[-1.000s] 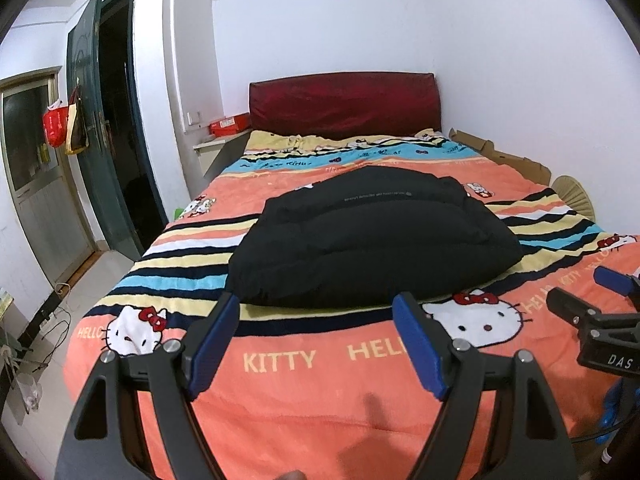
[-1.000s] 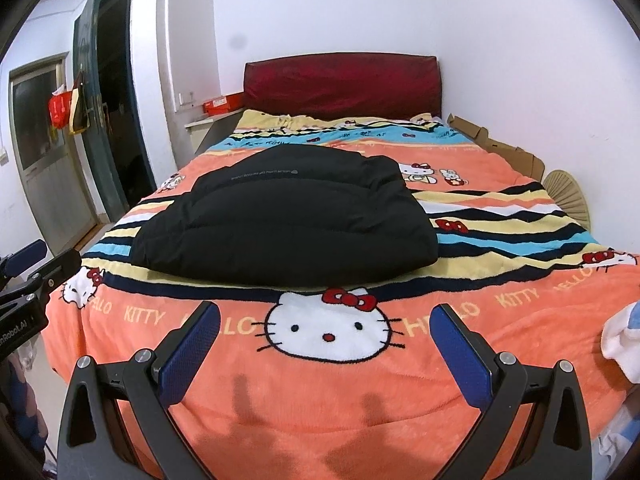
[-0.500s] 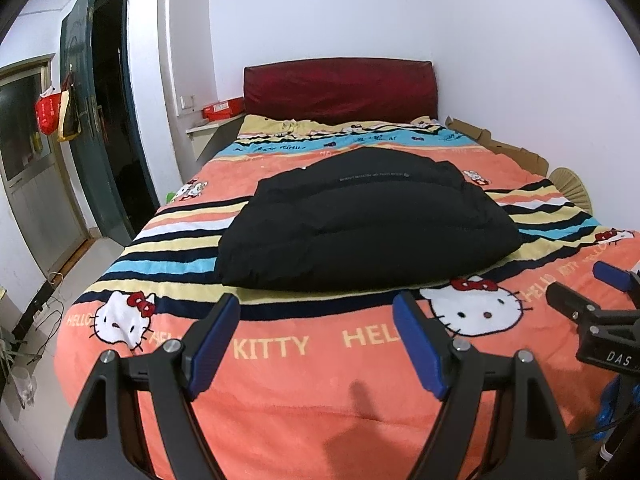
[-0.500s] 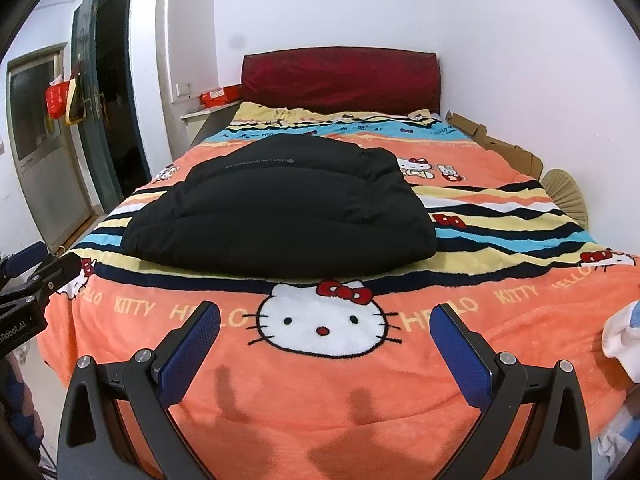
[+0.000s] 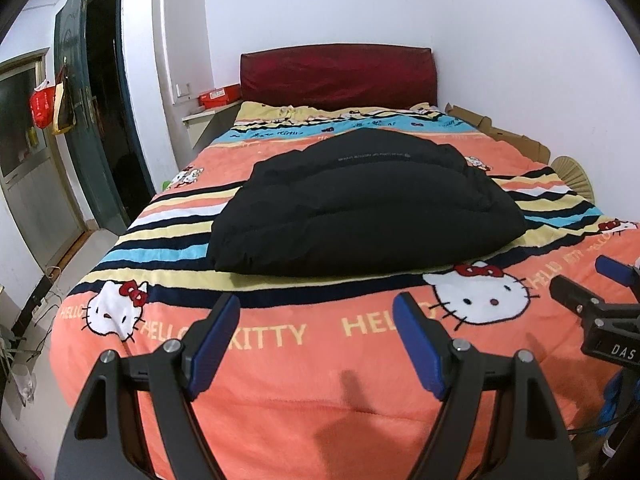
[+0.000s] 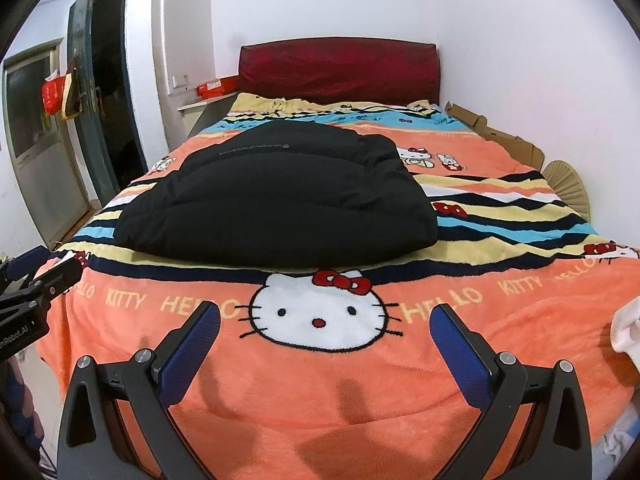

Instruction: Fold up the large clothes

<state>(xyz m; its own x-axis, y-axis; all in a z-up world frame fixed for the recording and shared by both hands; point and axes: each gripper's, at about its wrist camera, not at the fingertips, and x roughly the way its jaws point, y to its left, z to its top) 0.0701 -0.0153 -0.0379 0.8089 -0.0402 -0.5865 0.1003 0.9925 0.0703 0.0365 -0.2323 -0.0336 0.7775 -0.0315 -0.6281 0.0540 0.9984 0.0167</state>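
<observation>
Nearest: left gripper (image 5: pixel 316 334), blue pads spread wide, holding nothing, hovering over the foot of the bed. Beside it, right gripper (image 6: pixel 325 336), likewise wide and empty.
Below both: orange Hello Kitty blanket (image 5: pixel 304 384), covering the bed.
Mid-bed: black padded jacket (image 6: pixel 280 196), lying as a compact puffy bundle, apart from both grippers.
Far: dark red headboard (image 5: pixel 338 74) against the wall.
Step, by judgement: folding appears complete or between folds. Any next move calls for reaching forward to the jacket's near edge.
</observation>
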